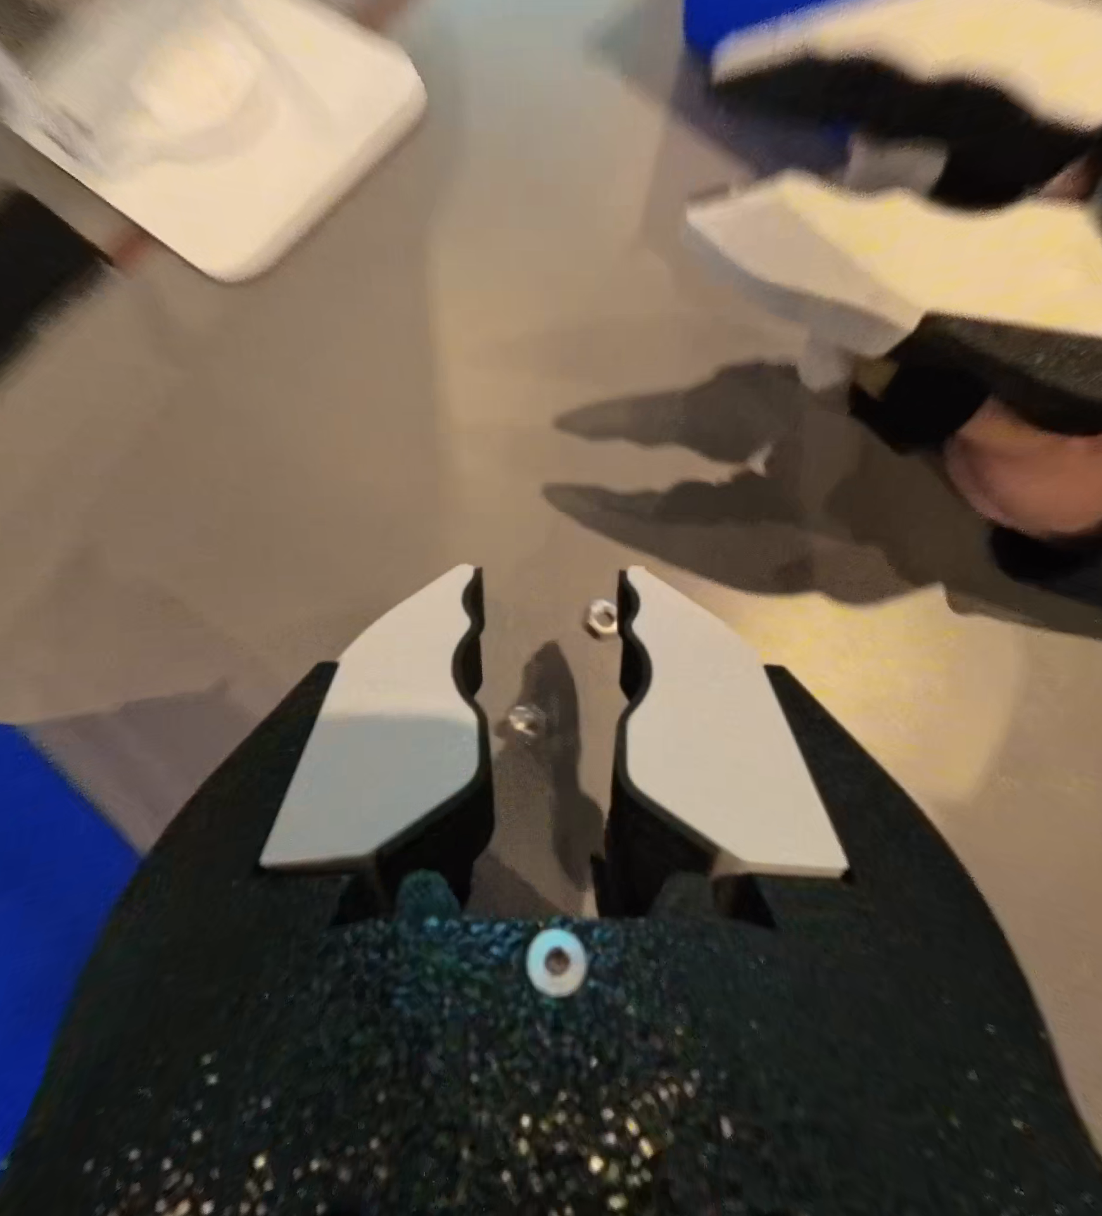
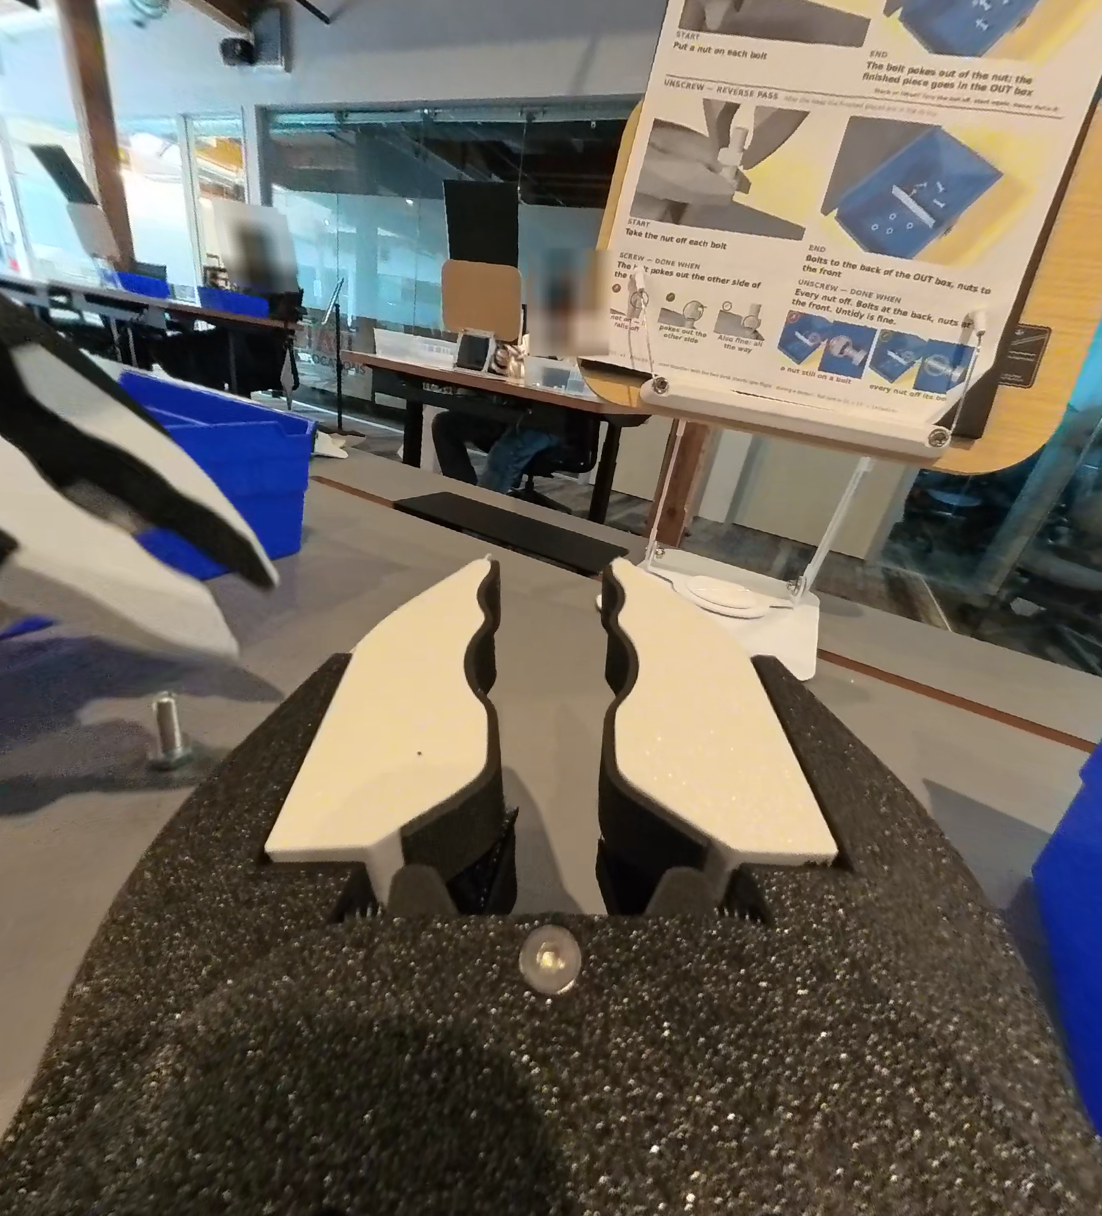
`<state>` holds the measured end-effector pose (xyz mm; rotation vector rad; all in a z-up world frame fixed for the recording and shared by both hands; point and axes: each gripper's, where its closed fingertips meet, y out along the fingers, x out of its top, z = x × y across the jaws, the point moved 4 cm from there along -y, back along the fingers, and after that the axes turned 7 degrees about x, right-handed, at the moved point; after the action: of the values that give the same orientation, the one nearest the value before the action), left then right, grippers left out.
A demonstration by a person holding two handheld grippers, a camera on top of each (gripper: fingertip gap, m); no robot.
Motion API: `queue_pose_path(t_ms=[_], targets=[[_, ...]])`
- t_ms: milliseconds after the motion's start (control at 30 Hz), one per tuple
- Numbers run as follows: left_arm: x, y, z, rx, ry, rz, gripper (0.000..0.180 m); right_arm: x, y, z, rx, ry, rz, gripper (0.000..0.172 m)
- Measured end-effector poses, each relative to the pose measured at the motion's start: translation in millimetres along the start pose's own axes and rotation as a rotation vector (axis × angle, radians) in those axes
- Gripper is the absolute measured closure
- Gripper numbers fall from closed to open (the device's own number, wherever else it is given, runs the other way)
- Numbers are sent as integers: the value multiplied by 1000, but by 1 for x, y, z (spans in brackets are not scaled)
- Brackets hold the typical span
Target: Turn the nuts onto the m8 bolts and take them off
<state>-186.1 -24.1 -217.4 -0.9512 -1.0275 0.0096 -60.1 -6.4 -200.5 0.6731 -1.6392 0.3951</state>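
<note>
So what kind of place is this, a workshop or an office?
Probably an open office used as a test lab: glass partitions, desks behind, and blue parts bins beside a propped instruction sheet on the grey worktable.

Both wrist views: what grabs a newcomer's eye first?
In the left wrist view, the open left gripper points down at the grey table, with a loose nut lying by its right fingertip and a bolt standing between the fingers, untouched. In the right wrist view, the right gripper is open and empty, facing a big instruction board on a white stand, blue bins at left.
</note>
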Motion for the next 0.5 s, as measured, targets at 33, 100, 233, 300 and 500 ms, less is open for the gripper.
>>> queue_pose_path(t_ms=[33,100,233,300,500], targets=[[3,-10,6,56,-2,-105,144,0,0,1,4,0,-1,143],[4,-27,16,148,-8,-301,148,0,1,3,18,-2,-1,143],[-8,-43,25,283,-7,-487,151,0,3,9,55,-12,5,143],[-10,-48,23,343,28,-552,152,-2,4,12,69,-24,16,143],[-17,-44,14,416,70,-610,155,-3,6,16,101,-34,29,143]])
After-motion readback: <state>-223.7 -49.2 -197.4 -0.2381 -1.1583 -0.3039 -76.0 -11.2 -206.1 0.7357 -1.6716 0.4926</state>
